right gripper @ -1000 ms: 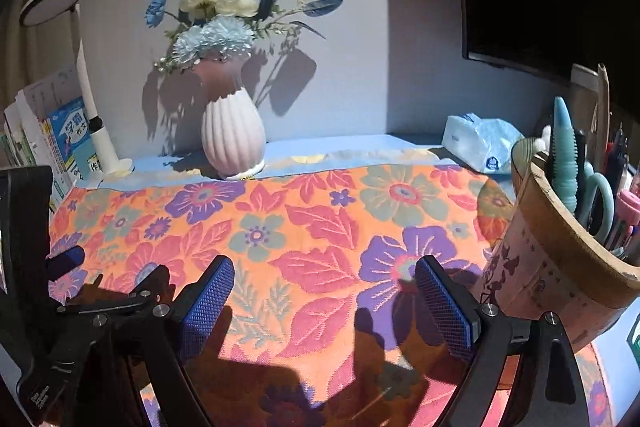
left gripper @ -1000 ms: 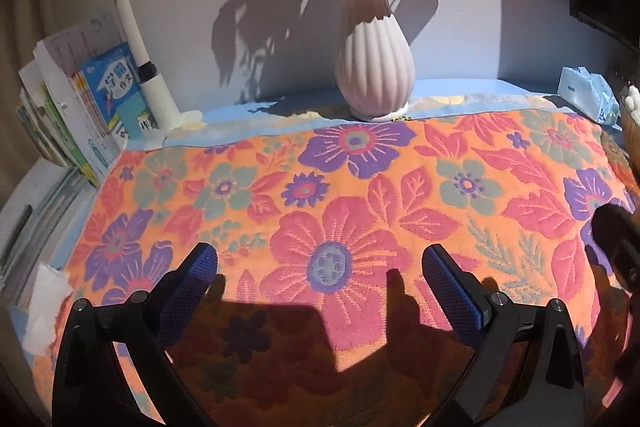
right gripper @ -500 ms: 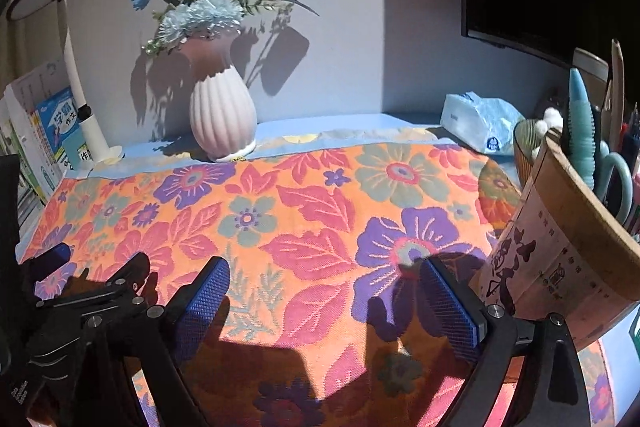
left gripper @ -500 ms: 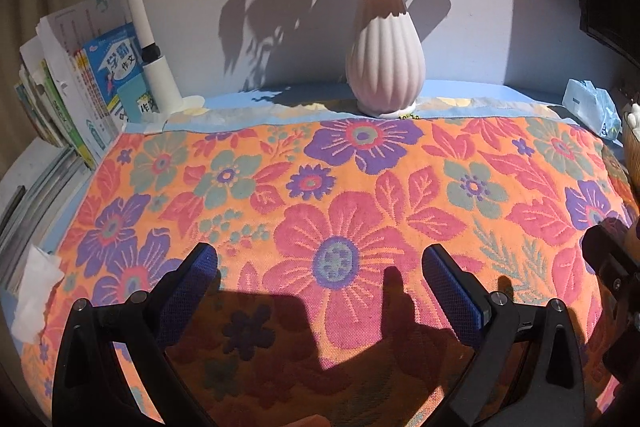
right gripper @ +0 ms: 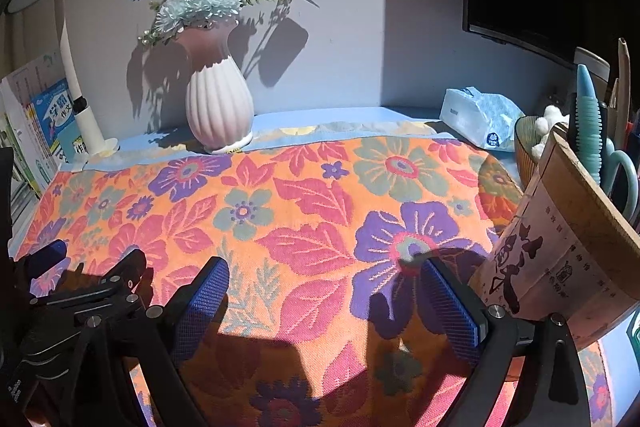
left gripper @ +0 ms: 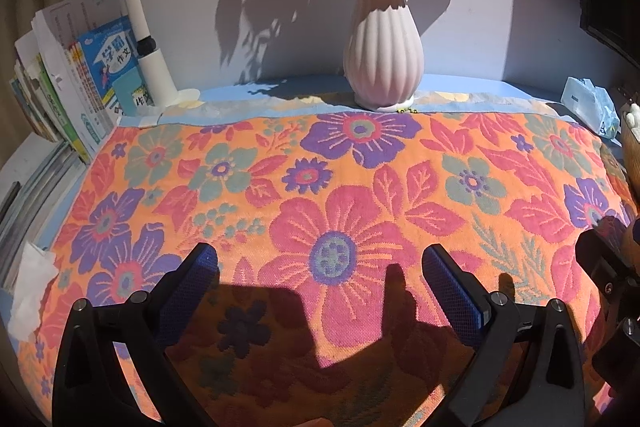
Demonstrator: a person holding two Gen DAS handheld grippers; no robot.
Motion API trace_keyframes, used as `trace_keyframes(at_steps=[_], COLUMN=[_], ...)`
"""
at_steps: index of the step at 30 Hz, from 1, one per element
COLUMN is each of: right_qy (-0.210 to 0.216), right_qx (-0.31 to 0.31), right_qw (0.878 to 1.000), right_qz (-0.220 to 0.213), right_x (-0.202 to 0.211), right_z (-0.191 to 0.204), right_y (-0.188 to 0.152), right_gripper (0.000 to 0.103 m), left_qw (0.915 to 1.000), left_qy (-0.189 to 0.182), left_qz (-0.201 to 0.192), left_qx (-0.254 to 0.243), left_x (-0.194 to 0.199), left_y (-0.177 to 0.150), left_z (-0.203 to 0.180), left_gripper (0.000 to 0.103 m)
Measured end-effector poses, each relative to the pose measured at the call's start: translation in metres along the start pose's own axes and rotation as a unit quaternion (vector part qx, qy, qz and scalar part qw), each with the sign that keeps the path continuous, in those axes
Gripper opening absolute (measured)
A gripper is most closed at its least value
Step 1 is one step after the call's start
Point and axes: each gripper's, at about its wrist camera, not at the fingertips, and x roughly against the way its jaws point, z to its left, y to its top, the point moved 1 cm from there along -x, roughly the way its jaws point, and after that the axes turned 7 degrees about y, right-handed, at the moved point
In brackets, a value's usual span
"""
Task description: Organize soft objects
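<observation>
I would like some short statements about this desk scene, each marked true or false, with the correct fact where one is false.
1. The floral towel lies spread flat over the desk. True.
2. The left tongs are shut on the towel. False: their blue pads stand wide apart above the cloth and hold nothing.
3. The pink ribbed vase stands upright at the far edge of the towel. True.
4. The right tongs hold the tissue pack. False: they are open and empty; the pack lies at the back, near the wall.
5. The white desk lamp stands to the right of the vase. False: it stands to the left, beside the books.
</observation>
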Motion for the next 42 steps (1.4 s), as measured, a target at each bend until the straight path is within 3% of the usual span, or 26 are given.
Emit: trace_keyframes(at_steps=[42], right_qy=[-0.002], right_qx=[0.005], right_qw=[1.0], right_qz=[0.013], right_x=[-0.0053], right_z=[0.0021], right_y=[-0.002], right_gripper=[0.098], left_qw=[1.0], left_qy=[-0.004], left_qz=[0.006], left_qx=[0.004], left_x=[-0.0013], left_y=[0.0003], left_z=[0.0006], left_gripper=[0.103])
